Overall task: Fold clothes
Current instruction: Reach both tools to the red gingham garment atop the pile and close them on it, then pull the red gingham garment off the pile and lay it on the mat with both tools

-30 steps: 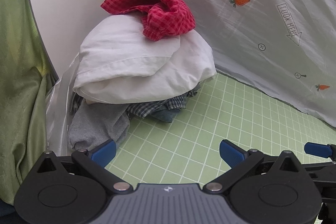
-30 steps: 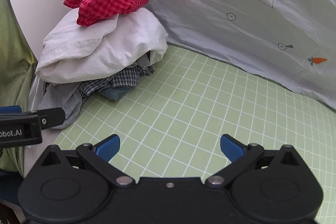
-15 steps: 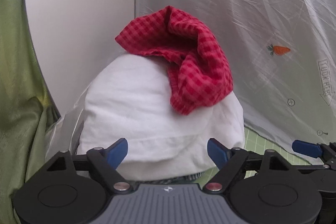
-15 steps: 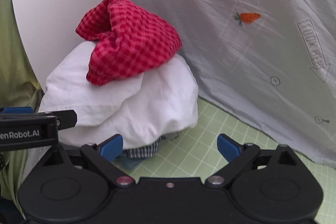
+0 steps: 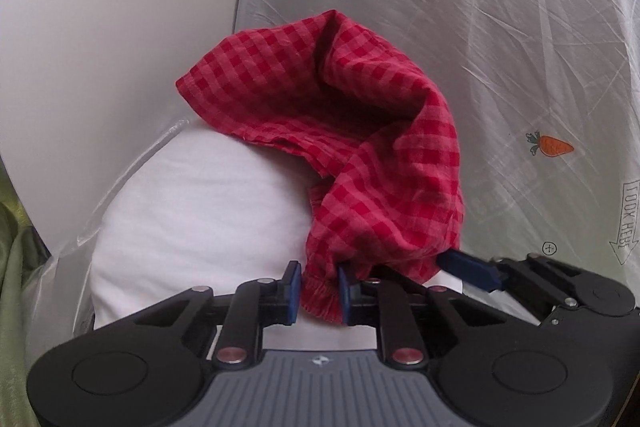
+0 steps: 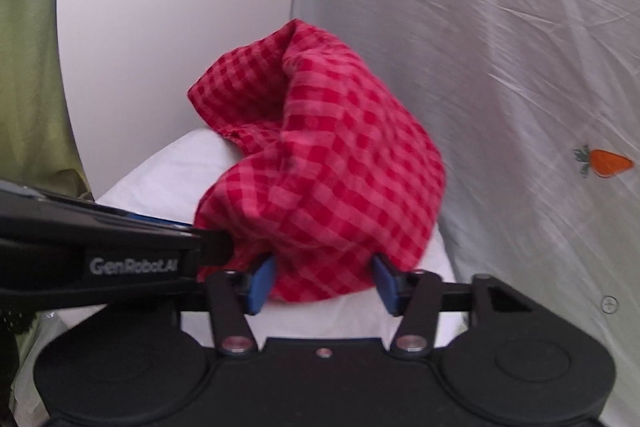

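A red checked garment (image 5: 360, 131) lies crumpled on top of a white folded cloth pile (image 5: 200, 211). It also shows in the right wrist view (image 6: 328, 179). My left gripper (image 5: 319, 289) is shut on the garment's lower elastic hem. My right gripper (image 6: 324, 285) has its jaws around the garment's lower right fold, partly closed, with cloth bunched between the blue pads (image 6: 262, 283). The right gripper's finger shows in the left wrist view (image 5: 472, 269) beside the garment. The white pile also shows in the right wrist view (image 6: 160, 179).
A white sheet with carrot prints (image 5: 520, 67) hangs right behind the pile. A white wall (image 5: 100, 47) stands to the left. Green fabric (image 6: 28, 67) hangs at the far left. The left gripper's body (image 6: 100, 263) crosses the right wrist view.
Both grippers moved forward and up to the red garment. The left jaws closed on its hem. The right jaws narrowed around its lower fold.
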### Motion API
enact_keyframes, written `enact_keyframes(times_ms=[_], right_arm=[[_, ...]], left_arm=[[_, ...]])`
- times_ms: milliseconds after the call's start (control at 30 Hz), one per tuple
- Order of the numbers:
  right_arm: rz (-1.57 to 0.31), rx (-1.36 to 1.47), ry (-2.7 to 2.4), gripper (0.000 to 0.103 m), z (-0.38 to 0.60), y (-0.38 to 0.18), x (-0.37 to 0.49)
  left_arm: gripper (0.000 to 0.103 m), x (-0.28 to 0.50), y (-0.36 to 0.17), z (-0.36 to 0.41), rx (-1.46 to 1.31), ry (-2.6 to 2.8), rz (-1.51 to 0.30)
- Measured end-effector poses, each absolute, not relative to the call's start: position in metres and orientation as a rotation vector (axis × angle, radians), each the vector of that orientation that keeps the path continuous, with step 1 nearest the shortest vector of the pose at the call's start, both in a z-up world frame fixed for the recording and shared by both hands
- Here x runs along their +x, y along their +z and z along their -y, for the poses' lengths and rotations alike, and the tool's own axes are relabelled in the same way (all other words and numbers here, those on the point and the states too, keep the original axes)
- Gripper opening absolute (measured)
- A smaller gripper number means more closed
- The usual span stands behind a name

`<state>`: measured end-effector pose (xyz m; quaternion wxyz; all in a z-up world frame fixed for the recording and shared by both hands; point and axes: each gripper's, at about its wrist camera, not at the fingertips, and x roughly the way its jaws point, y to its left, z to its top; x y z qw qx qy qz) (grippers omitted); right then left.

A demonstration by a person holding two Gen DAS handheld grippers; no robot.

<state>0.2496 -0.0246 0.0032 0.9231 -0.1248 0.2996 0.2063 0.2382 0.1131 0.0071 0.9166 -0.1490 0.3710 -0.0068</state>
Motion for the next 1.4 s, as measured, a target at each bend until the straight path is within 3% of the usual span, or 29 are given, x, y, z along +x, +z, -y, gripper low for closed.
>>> enact_keyframes(times_ms=[33,133,233,600,900,1267,1400], right_arm=[[-0.616,-0.245,0.432,0.027,0.024,0.002,0.249],[-0.622,-0.213,0.459,0.006,0.023,-0.002,0.246],[-0.619,-0.211,0.466,0.001,0.027,-0.005,0.241],[-0.575,-0.104,0.416,0.0,0.082,0.008,0.188],[-0.607,0.014,0.282,0.0,0.178,0.0,0.112],[-0.818,0.159,-0.026,0.0,0.346,-0.066,-0.022],[-0.886,0.196,-0.138,0.0,0.398,-0.089,-0.061]], left_arm=[[0.015,0.239,0.005,-0.115,-0.316,-0.019,-0.763],[0.01,0.238,0.001,-0.115,-0.324,-0.032,-0.764],[0.008,0.233,0.001,-0.113,-0.33,-0.041,-0.757],[0.006,0.188,0.019,-0.08,-0.321,-0.152,-0.718],[0.006,0.125,0.012,0.005,-0.286,-0.292,-0.771],[0.006,0.029,-0.063,0.185,-0.27,-0.592,-1.052],[0.012,-0.003,-0.099,0.241,-0.225,-0.657,-1.18]])
